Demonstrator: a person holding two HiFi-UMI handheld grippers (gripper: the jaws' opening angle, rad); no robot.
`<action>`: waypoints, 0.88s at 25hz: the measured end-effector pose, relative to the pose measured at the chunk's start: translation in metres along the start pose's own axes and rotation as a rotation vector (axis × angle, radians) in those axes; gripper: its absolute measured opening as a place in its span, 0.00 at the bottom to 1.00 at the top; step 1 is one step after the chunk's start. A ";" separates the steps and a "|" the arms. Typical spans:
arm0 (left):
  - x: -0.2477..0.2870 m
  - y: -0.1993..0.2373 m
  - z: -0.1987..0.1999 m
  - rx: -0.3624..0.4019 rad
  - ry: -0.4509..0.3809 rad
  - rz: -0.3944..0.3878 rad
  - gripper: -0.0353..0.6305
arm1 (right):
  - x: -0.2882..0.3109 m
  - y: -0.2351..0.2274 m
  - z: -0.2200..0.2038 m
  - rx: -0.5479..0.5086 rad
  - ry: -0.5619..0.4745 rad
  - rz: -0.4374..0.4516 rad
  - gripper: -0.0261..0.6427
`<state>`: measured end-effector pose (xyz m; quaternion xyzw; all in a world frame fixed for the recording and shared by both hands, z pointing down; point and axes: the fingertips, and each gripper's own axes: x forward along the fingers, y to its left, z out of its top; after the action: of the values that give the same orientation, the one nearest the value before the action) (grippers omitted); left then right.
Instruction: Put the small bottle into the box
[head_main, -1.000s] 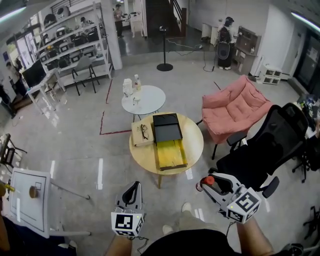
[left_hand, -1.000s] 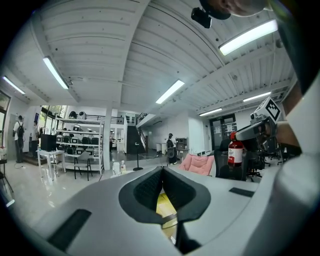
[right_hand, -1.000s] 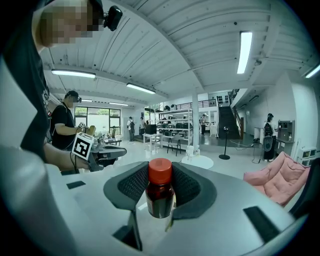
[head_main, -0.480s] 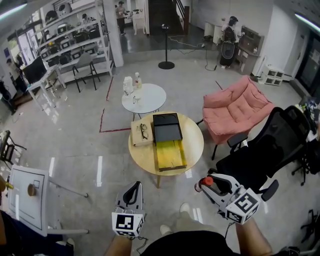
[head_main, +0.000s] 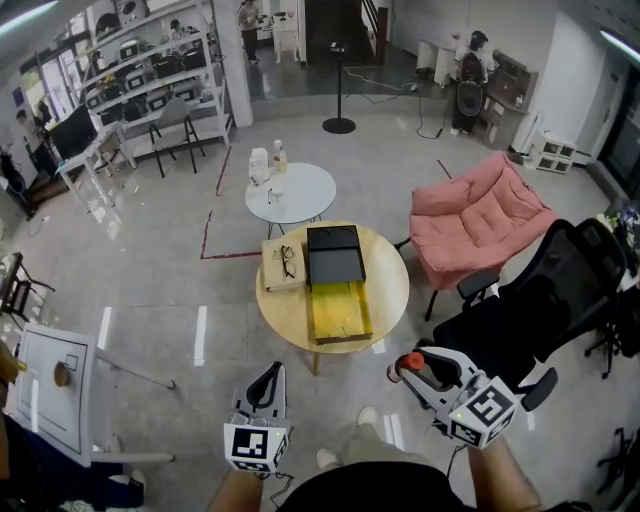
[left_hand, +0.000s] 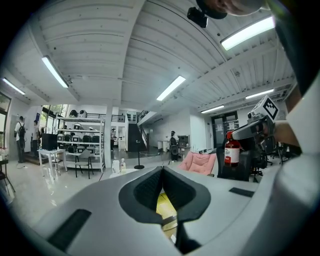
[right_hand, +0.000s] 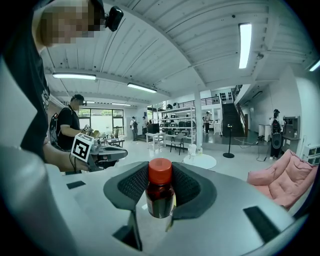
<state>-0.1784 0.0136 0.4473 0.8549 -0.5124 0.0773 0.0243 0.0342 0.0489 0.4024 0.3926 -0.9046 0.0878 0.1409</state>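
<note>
A small brown bottle (right_hand: 161, 194) with a red cap stands upright between my right gripper's (right_hand: 161, 186) jaws, which are shut on it. In the head view that gripper (head_main: 408, 368) is low on the right, with the red cap (head_main: 414, 361) showing at its tip. My left gripper (head_main: 267, 375) is low on the left, shut and holding nothing; its pads (left_hand: 150, 187) meet at the tips. An open black box (head_main: 335, 253) lies on the round wooden table (head_main: 385, 285), well ahead of both grippers. The bottle (left_hand: 231, 153) also shows in the left gripper view.
On the wooden table there is also a tan box with glasses (head_main: 285, 265) and a yellow board (head_main: 338, 310). Behind it stands a white round table (head_main: 290, 195). A pink sofa (head_main: 480, 215) and a black office chair (head_main: 545, 300) are to the right, and a white stand (head_main: 55, 400) to the left.
The head view has drifted slightly, so the table sits a touch lower. Both grippers keep nearly the same places, and the right one still grips the bottle.
</note>
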 end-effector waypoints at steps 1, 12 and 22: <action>0.003 -0.001 0.000 0.000 0.002 0.001 0.08 | 0.000 -0.003 0.000 0.001 0.000 0.001 0.27; 0.038 -0.005 -0.001 0.013 0.033 0.005 0.08 | 0.016 -0.039 -0.008 0.028 0.012 0.023 0.27; 0.074 0.004 0.004 0.012 0.038 0.027 0.08 | 0.036 -0.073 -0.007 0.033 0.026 0.049 0.27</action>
<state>-0.1473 -0.0535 0.4554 0.8465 -0.5227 0.0970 0.0279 0.0658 -0.0230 0.4245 0.3716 -0.9104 0.1112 0.1441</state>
